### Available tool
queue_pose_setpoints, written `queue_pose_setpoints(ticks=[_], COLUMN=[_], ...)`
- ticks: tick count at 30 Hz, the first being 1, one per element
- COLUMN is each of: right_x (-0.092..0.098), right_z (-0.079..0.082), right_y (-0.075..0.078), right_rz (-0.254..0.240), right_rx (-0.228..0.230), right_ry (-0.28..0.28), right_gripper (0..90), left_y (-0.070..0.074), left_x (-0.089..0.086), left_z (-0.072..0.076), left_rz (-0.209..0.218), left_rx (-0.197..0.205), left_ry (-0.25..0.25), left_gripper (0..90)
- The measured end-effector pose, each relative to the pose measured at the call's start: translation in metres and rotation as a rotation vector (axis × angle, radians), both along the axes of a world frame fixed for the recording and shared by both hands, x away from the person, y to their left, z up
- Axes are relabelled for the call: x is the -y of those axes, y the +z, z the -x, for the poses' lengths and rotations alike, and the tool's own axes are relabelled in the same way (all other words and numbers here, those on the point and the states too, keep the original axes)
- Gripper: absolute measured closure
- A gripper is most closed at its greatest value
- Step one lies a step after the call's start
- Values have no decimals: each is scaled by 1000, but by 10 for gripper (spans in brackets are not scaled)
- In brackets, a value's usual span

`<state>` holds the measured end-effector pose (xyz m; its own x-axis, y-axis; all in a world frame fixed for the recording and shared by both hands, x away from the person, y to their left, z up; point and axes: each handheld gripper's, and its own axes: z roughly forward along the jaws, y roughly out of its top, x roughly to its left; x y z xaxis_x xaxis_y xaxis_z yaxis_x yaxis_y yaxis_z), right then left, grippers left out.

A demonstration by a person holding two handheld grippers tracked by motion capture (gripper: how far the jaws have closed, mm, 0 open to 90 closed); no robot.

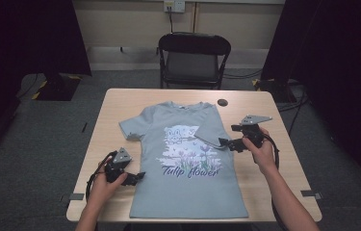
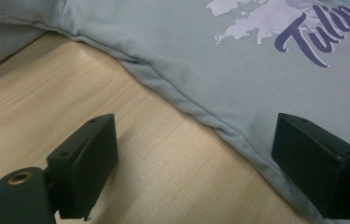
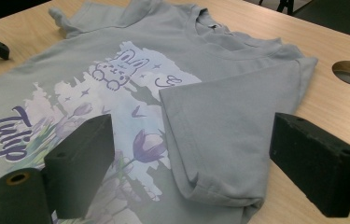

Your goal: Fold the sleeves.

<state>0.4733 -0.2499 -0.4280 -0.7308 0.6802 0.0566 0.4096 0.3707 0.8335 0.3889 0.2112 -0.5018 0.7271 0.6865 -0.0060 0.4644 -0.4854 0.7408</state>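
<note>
On the wooden table [image 1: 115, 103] in the high view, a grey T-shirt [image 1: 187, 192] lies flat with its printed front up, collar toward the far edge and hem near the person's side, the words "Tulip flower" across its middle. Its sleeve on the right has been folded inward over the print, while the other sleeve [image 1: 129, 129] is spread out on the wood. The left gripper [image 1: 137, 177] sits low at the shirt's left edge, held by the left hand [image 1: 102, 185], and the right gripper [image 1: 226, 143] sits at the folded sleeve, held by the right hand [image 1: 264, 153]. A black folding chair [image 1: 193, 57] stands beyond the table, and a dark round hole [image 1: 222, 102] marks the tabletop near the collar. Along the left gripper view, the two black jaws stand wide apart with nothing between them but bare wood and the shirt's side seam [image 2: 182, 100], which runs diagonally across; the right-hand jaw is over the cloth edge, the other over the table. Along the right gripper view, the jaws are likewise spread and grasp nothing, the folded sleeve [image 3: 224, 135] lying between them on the printed chest, its cuff nearest the camera.
</note>
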Motion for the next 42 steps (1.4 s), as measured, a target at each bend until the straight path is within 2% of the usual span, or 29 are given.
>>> queue_pose_setpoints(ticks=[8, 21, 42], right_x=[6, 18, 36], right_z=[7, 14, 30], right_y=[0, -8, -26], right_rz=[8, 16, 35], right_rx=[7, 5, -12], right_ry=[-6, -7, -1], right_gripper=[132, 132, 133], left_y=[0, 0, 0], left_x=[0, 0, 0], left_z=[0, 0, 0], left_rz=[0, 0, 0], left_rx=[0, 0, 0], left_ry=[0, 0, 0], left_gripper=[140, 140, 140])
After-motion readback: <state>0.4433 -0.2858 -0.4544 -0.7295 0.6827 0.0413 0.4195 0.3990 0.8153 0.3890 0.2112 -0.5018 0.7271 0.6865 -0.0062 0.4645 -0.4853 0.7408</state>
